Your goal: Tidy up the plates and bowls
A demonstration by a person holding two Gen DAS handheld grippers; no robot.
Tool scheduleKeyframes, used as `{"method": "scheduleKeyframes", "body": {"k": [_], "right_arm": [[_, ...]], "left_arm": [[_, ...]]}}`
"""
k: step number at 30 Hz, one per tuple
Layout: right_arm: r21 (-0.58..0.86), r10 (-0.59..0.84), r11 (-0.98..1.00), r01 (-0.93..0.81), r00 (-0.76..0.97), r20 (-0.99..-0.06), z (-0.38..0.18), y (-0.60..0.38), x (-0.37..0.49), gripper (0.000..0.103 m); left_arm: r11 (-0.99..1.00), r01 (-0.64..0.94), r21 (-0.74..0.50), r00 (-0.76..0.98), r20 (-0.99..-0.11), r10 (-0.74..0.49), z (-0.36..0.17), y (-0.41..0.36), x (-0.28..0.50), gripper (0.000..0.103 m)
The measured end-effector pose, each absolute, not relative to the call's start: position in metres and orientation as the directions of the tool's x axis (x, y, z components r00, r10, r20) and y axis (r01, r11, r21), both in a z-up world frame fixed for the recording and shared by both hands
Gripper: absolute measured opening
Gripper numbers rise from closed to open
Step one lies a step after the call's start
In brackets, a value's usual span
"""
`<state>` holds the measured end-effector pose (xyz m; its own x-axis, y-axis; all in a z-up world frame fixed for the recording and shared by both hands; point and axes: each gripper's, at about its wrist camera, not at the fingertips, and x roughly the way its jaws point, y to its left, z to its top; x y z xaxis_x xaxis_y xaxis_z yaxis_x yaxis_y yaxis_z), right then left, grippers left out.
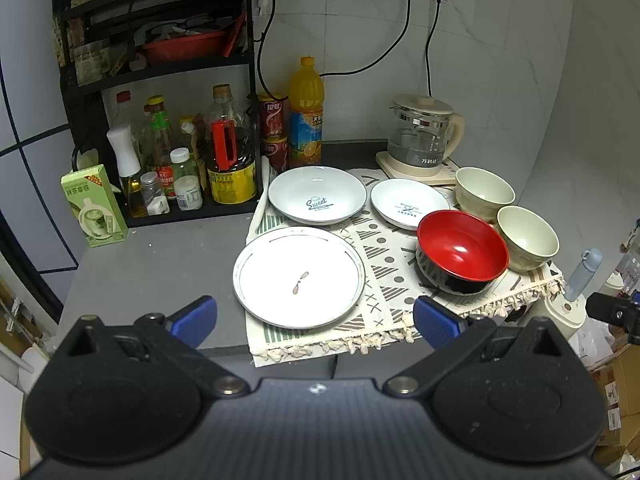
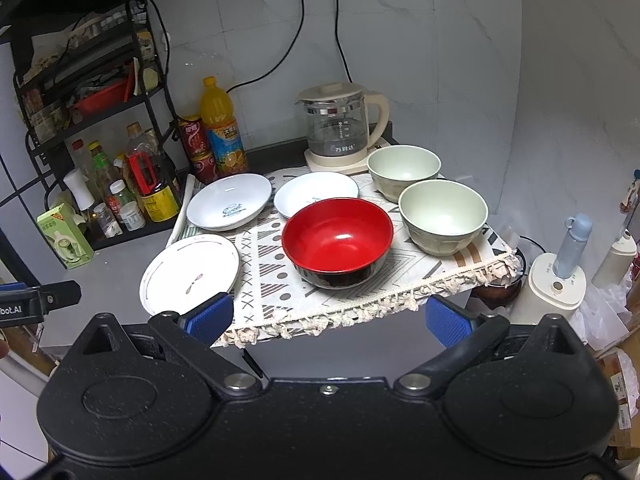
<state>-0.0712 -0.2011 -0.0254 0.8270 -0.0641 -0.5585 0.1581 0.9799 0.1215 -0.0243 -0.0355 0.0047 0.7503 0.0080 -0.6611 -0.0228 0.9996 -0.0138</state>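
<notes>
Your left hand-held gripper and right hand-held gripper both hover spread wide, empty, before the grey desk. Three plates and three bowls sit on its patterned cloth, against a tiled wall.

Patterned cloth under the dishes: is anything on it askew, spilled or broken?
Nothing spilled or broken. The cloth overhangs the counter's right edge, and the nearer green bowl sits close to that fringed corner. All dishes stand upright and empty.
</notes>
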Motion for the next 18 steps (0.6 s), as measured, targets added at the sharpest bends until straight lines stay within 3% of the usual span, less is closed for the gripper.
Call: {"method": "scheduleKeyframes", "body": {"k": [18], "right_arm": [[0.142, -0.071, 0.971, 0.19, 0.806, -0.587, -0.033, -0.236, -0.037, 0.103]], "left_arm": [[1.0, 0.017, 0.009, 0.709, -0.705, -0.006, -0.002, -0.068, 0.039, 0.103]]}}
